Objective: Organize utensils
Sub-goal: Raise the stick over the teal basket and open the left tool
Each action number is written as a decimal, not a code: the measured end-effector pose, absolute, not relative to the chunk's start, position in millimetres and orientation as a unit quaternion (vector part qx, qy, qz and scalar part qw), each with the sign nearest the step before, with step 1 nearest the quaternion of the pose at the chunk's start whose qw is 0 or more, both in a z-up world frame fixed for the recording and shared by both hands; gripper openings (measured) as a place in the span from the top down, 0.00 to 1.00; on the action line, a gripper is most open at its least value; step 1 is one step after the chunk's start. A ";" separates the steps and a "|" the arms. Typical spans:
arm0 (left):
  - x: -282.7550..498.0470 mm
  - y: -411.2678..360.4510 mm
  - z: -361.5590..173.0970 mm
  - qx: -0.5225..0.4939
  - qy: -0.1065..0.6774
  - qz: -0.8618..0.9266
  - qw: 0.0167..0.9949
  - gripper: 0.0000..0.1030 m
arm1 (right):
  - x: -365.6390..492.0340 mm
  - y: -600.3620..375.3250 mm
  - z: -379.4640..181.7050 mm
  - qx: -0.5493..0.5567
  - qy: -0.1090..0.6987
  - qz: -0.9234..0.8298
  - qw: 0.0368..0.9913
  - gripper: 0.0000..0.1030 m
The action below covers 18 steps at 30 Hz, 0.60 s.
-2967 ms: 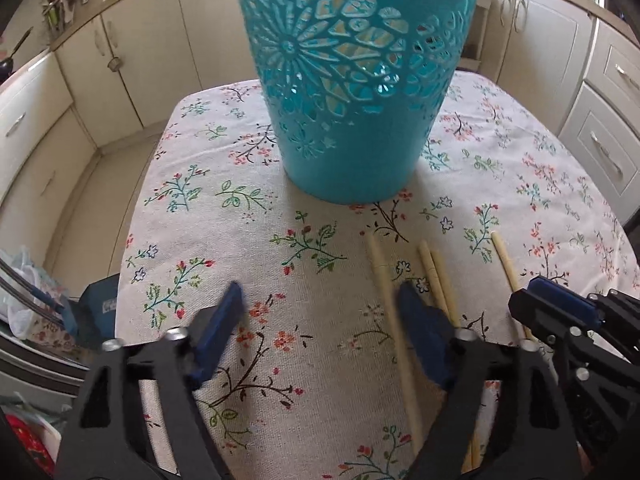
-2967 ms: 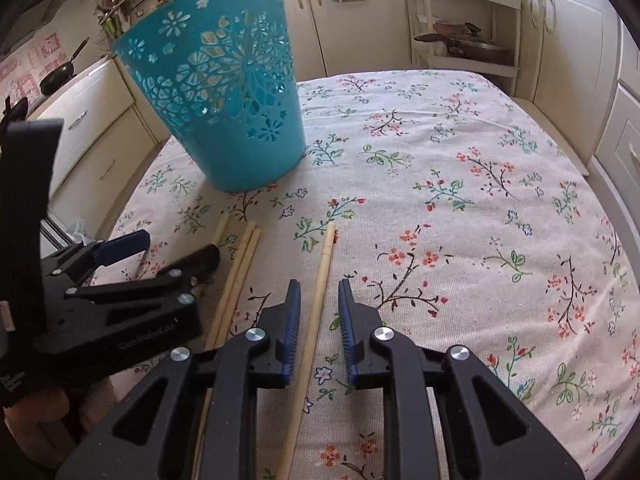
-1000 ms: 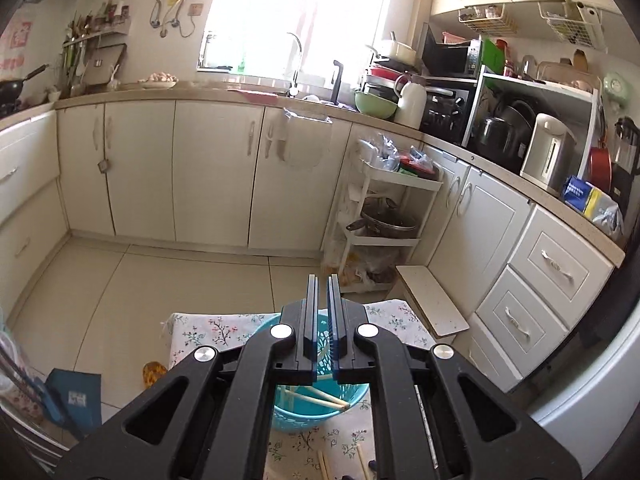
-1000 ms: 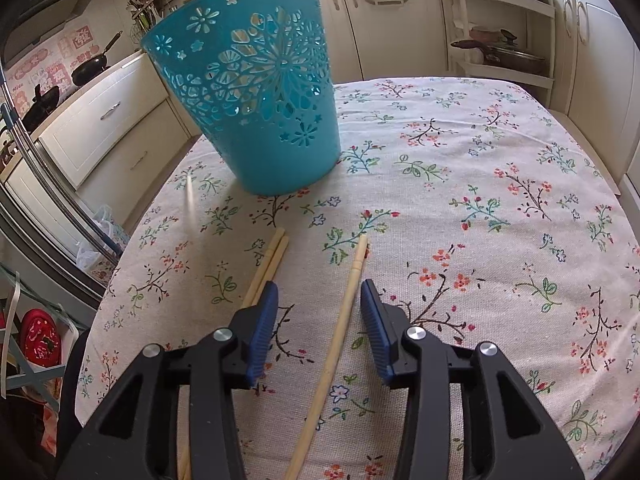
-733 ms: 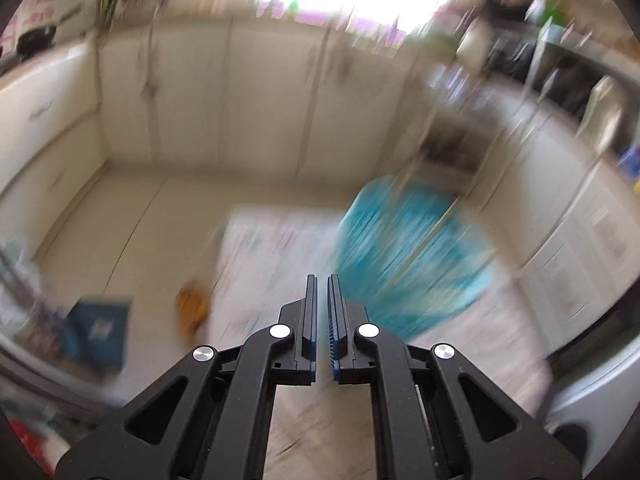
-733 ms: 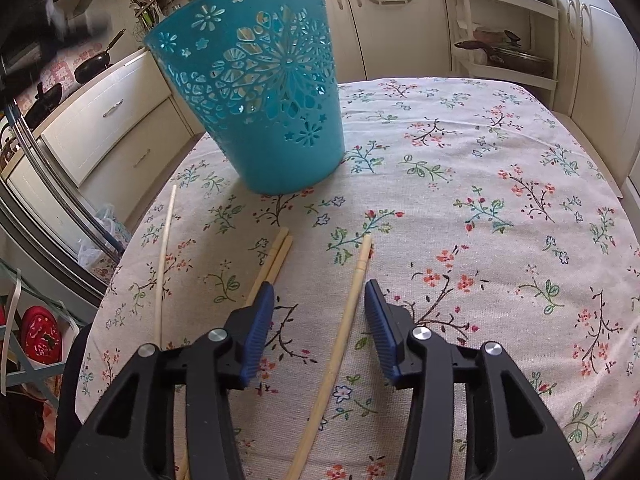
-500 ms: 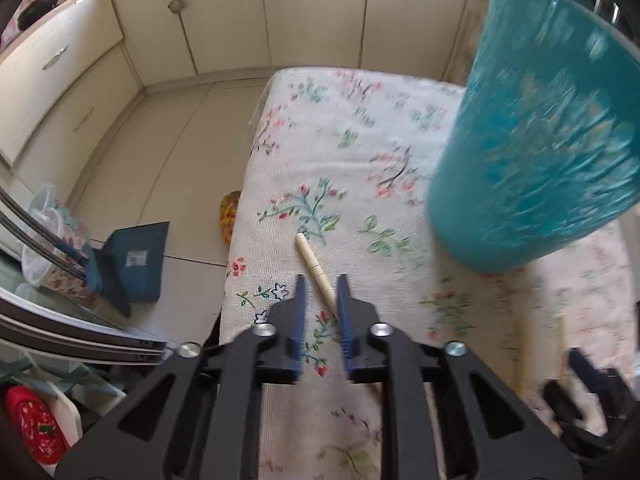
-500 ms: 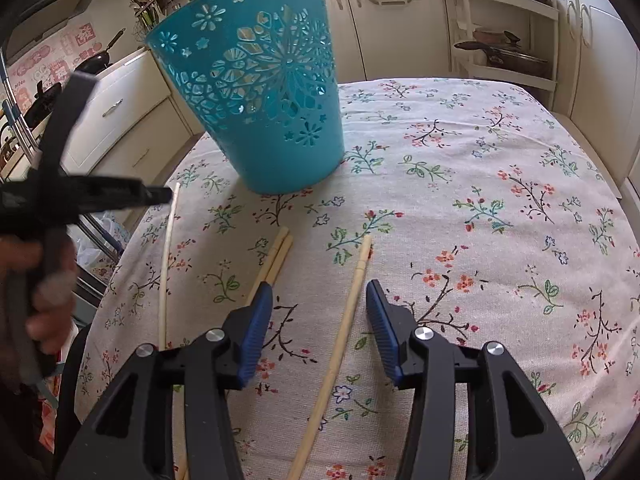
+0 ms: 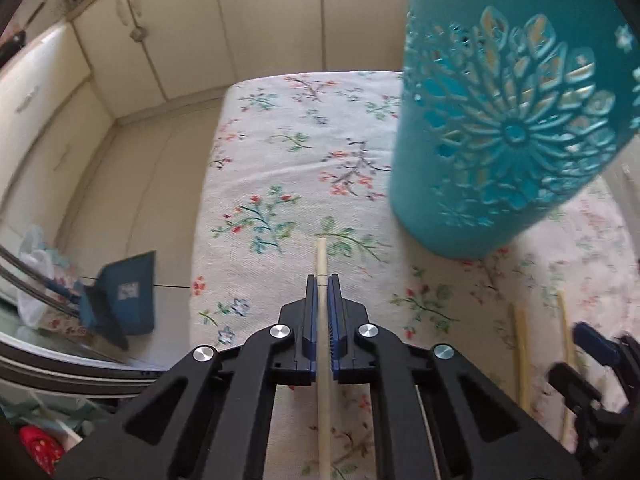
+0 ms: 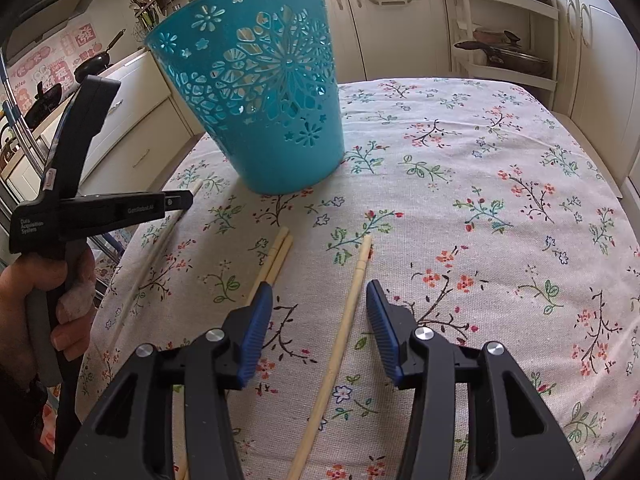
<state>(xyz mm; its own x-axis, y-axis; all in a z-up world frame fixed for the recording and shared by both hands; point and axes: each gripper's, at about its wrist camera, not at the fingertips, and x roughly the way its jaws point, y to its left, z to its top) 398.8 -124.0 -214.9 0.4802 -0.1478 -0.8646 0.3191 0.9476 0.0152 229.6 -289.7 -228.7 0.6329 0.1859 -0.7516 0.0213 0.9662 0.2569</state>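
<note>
A teal cut-out basket stands on the floral tablecloth; it also shows in the left wrist view. My left gripper is shut on a pale chopstick lying on the cloth left of the basket; in the right wrist view that gripper holds the chopstick low near the table's left edge. My right gripper is open, its fingers straddling a single chopstick. A pair of chopsticks lies just left of it.
The table's left edge drops to a tiled floor with a blue dustpan. Kitchen cabinets and a shelf rack with pans stand behind the table. My right gripper shows at the left wrist view's right edge.
My left gripper swung down from above the basket to the table's left side and closed on the chopstick lying there. My right gripper stayed open over the single chopstick.
</note>
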 end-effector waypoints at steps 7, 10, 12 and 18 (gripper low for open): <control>369.2 -102.2 -130.6 0.023 0.423 -0.191 0.886 0.96 | 229.5 -289.7 -228.3 0.122 0.426 0.046 0.895 0.53; 362.1 -100.7 -72.9 -0.011 0.367 -0.217 0.904 0.96 | 229.7 -290.0 -228.1 0.121 0.426 0.045 0.895 0.53; 359.4 -106.4 -25.5 -0.032 0.304 -0.237 0.922 0.95 | 229.7 -290.2 -228.1 0.121 0.426 0.046 0.895 0.53; 371.1 -146.3 43.0 -0.047 0.148 -0.227 0.961 0.95 | 229.8 -289.9 -228.0 0.121 0.426 0.046 0.895 0.53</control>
